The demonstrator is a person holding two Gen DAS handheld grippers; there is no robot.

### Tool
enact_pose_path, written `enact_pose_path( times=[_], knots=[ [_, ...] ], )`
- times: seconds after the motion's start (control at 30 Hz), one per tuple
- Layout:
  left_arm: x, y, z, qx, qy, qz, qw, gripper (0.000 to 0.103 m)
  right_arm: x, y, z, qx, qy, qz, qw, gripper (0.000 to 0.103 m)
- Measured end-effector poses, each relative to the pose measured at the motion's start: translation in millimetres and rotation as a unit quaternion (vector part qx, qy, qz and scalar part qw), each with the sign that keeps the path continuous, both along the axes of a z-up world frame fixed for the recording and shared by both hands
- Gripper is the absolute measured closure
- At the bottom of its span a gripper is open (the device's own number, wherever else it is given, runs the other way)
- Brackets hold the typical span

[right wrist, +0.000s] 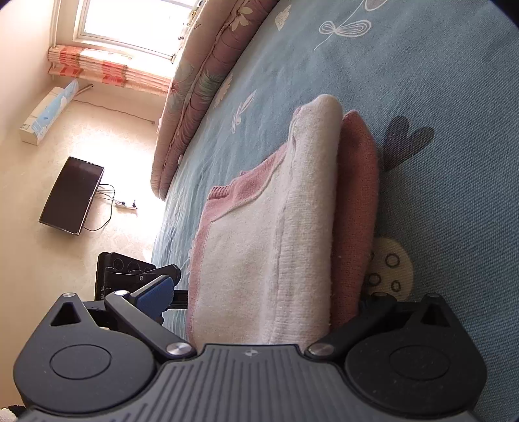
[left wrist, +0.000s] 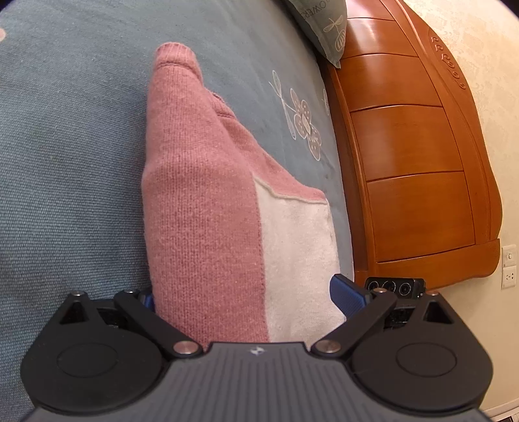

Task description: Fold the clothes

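Note:
A folded pink and white knit sweater (left wrist: 207,201) lies on the blue-grey bed sheet (left wrist: 65,146). My left gripper (left wrist: 245,295) is turned on its side and open wide, and the folded stack fills the gap between its blue pads (left wrist: 345,292); one finger lies against the sheet, the other over the stack. In the right wrist view the same sweater (right wrist: 275,233) sits between the fingers of my open right gripper (right wrist: 264,292). Its upper blue pad (right wrist: 157,292) stands apart from the cloth, and its lower finger is mostly hidden under the pink layer.
A wooden headboard (left wrist: 415,146) and a grey pillow (left wrist: 321,26) bound the bed on one side. A rolled floral quilt (right wrist: 201,81) lies along the far edge. Each view shows the other gripper (left wrist: 394,287) (right wrist: 129,272) just beyond the sweater.

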State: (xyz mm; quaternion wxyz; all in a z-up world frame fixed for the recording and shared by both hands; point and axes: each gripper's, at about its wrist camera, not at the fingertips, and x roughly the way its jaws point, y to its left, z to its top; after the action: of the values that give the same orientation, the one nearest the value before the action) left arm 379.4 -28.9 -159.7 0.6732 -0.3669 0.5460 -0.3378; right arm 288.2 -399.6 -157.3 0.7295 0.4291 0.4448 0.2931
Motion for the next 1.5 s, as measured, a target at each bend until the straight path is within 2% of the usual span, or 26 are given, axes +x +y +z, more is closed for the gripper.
enact_pose_path(
  times=[0.1,0.17,0.33,0.7,0.87,1.1,1.5],
  knots=[
    [-3.2,9.7,7.5,-0.028,-0.001,0.002,0.9996,0.006,0.5,-3.5,7.7,0.024,-0.003,-0.005,1.0,0.0],
    [-4.5,9.5,13.0,-0.03,-0.006,-0.001,0.9995,0.006,1.6,-6.1,14.6,0.036,-0.005,-0.007,0.999,0.0],
    [-8.0,-0.1,22.2,-0.027,-0.015,-0.01,0.9995,0.006,0.1,-0.3,29.3,0.005,-0.015,0.003,1.0,0.0],
    [-5.7,-25.9,36.3,-0.041,-0.023,-0.033,0.9984,0.006,-7.1,-35.3,46.8,0.0,-0.032,-0.028,0.999,0.0],
    [6.5,-58.9,35.0,-0.047,-0.019,-0.048,0.9976,0.006,-11.7,-66.4,51.2,-0.005,-0.036,-0.055,0.998,0.0],
    [28.1,-129.0,43.5,-0.057,-0.019,-0.085,0.9946,0.006,-18.2,-128.1,63.2,-0.028,-0.042,-0.092,0.994,0.0],
    [56.5,-238.7,45.5,-0.071,-0.024,-0.146,0.9865,0.006,-10.8,-236.7,78.0,-0.07,-0.052,-0.166,0.982,0.0]
  ],
)
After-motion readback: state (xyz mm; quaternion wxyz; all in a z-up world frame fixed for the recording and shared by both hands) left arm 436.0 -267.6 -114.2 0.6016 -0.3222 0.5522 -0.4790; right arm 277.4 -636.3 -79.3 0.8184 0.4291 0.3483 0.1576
